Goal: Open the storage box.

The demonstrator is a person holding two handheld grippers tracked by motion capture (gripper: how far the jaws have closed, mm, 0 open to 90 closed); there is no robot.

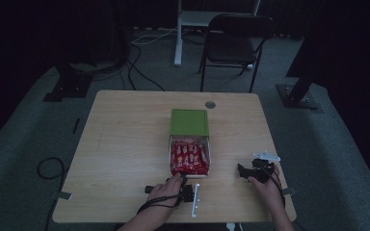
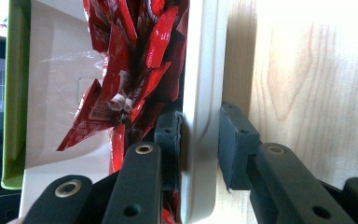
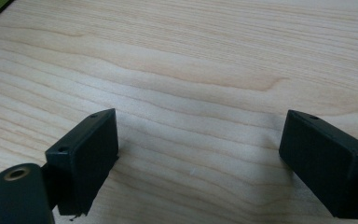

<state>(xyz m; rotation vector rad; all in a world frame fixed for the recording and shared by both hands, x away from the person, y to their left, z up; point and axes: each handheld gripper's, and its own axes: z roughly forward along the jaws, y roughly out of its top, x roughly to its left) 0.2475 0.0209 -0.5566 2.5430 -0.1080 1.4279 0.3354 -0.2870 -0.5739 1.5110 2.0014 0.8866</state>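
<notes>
At the table's centre we see the white drawer of red packets pulled out of its green box, our left gripper at its 6 o'clock clamping the front wall between both jaws, while our right gripper, at 3 o'clock, gapes wide on nothing.

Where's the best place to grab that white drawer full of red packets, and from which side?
Grip the white drawer by its near front wall, coming from the person's side, one pad inside, one outside. That thin upright wall faces the table edge. The left gripper already clamps it this way, beside the red packets.
</notes>
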